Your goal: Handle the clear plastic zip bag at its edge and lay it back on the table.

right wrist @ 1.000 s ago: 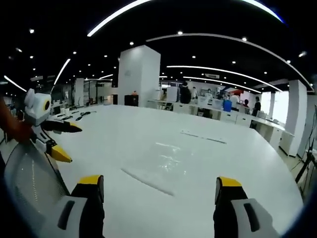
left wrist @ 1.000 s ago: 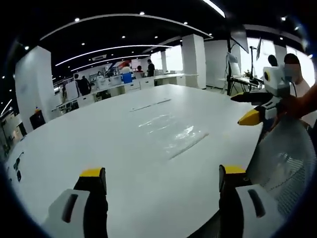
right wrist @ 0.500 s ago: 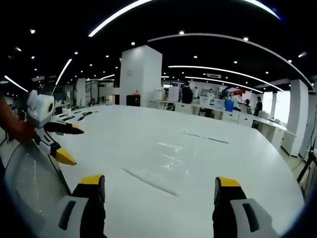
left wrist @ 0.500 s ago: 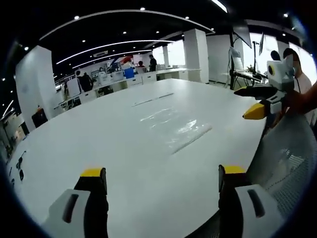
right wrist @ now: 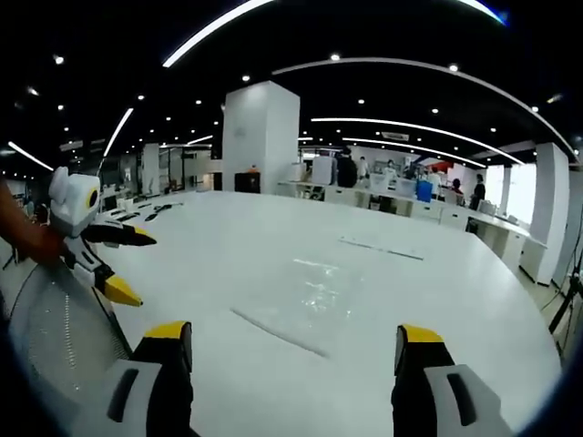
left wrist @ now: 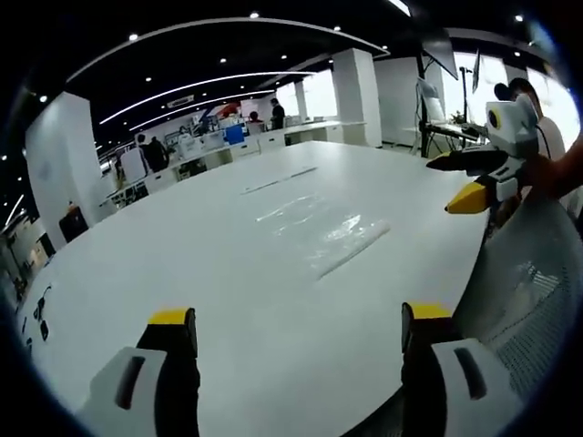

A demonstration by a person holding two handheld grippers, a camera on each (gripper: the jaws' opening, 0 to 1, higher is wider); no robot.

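bright ceiling strip lights; glare on white table [left wrist: 228, 273]; fisheye-curved edges; slightly soft

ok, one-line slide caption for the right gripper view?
Open right hand-held gripper faces a clear zip bag lying flat on the white table; left hand-held gripper waits open at left.

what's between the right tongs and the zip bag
Only bare white table. In the right gripper view the open right tongs stand short of the bag, which lies flat, with nothing on the stretch between them.
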